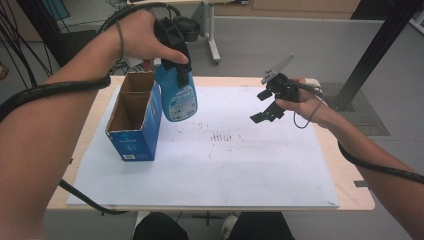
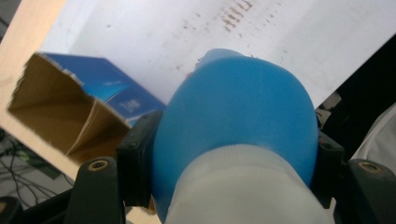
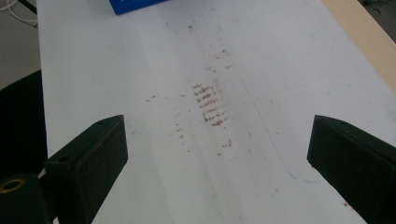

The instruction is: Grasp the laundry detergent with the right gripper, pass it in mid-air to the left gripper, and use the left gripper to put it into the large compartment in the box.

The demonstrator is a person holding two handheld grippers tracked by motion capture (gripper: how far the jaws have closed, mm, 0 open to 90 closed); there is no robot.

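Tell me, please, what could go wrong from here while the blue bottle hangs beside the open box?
1. The left hand-held gripper grips the blue plastic bottle only near its white neck, so the rounded body could slip or swing.
2. The bottle hangs close beside the open blue cardboard box; lowered off-line, it could catch the rim and tip the box.

Pretty plain workspace: a light wooden table [image 1: 350, 192] with a big white sheet [image 1: 240, 170] laid over most of it, and the sheet has some reddish-brown smudges [image 1: 223, 136] near the middle. The floor [image 1: 310, 45] is smooth grey, with a white table leg [image 1: 212, 35] standing further back and a black metal post [image 1: 372, 55] slanting down on the right onto a darker mat [image 1: 367, 112]. Loose black cables [image 1: 20, 45] hang on the left, and the light is soft and even.
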